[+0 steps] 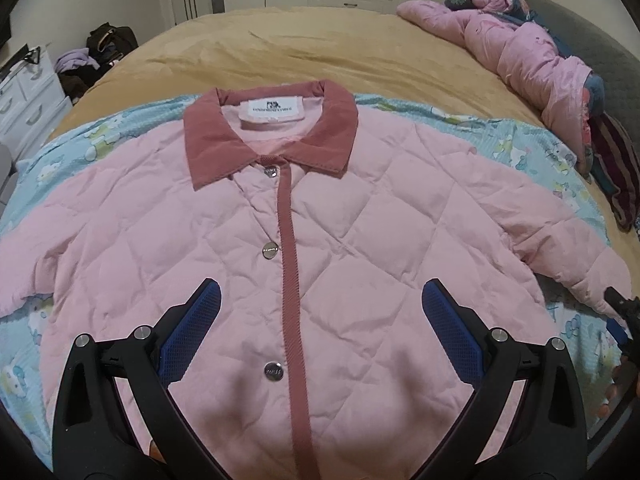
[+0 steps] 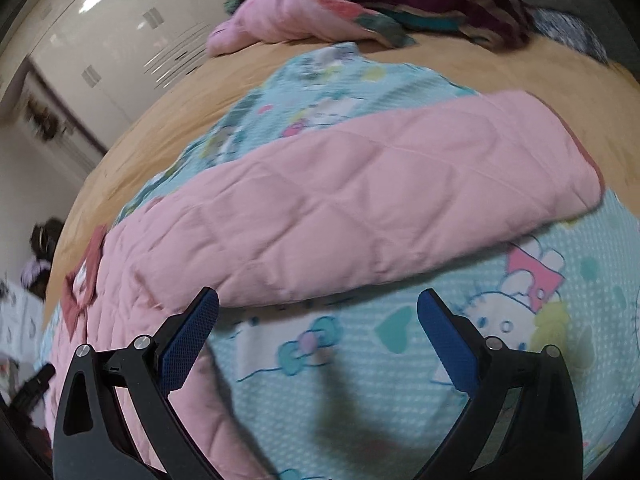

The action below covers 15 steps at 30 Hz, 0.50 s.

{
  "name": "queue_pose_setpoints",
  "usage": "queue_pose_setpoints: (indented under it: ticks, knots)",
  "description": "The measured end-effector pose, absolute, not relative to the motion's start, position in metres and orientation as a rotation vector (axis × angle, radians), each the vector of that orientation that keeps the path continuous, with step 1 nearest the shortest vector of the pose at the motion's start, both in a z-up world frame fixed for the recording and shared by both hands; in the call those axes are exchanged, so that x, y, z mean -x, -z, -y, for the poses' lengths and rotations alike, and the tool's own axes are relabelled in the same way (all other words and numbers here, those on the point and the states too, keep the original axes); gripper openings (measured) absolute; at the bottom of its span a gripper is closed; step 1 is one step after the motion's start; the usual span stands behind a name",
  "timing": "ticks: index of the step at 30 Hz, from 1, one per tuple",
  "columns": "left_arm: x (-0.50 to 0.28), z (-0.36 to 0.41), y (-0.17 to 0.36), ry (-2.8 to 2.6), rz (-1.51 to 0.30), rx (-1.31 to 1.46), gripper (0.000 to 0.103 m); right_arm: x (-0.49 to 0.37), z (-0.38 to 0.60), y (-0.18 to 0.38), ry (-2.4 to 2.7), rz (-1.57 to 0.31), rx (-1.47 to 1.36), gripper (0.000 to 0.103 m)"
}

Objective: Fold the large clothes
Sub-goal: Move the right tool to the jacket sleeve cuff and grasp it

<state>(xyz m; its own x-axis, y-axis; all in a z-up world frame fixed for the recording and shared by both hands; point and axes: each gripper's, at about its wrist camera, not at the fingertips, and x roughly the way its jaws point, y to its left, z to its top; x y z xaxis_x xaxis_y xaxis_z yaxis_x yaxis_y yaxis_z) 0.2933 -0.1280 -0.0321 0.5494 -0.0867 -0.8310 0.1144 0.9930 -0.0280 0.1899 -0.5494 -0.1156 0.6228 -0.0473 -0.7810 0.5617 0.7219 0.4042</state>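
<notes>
Nearest the cameras: both grippers hung over the bed, jaws spread wide, holding nothing.
Left gripper: it hovered above the lower front of the jacket, its blue pads either side of the placket.
Right gripper: it hovered over the sheet just below the right sleeve, clear of the fabric.
Jacket: pink, quilted, front up and snapped shut, it lay flat on the cartoon-print sheet, hem near, collar far.
Sleeves: both lay spread outward; the right sleeve ran out to the right, cuff on the sheet.
Step in hand: by my reading, folding had not begun and the right sleeve would come first.
Doing it well: pinch the sleeve near the cuff through both layers, lift only enough to clear the body, lay it straight across the chest; the left gripper could press the body down so the padding would not slide.
Risk: puffy fill might spring back or bunch at the shoulder.
Farther off: a pink quilt lay heaped at the far right of the tan bedspread, well apart from the jacket.
</notes>
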Motion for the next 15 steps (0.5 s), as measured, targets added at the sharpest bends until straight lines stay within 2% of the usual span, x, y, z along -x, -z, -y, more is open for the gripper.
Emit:
queue_pose_setpoints:
  ticks: [7,15]
  knots:
    - [-0.301,0.134,0.052,0.117,-1.021,-0.029,0.095,-0.170,0.617,0.146,0.488,-0.763,-0.986,0.099]
    - [-0.299,0.130,0.049,0.109,-1.012,-0.001,0.095,-0.169,0.671,0.154,0.604,-0.633,-1.100,0.099]
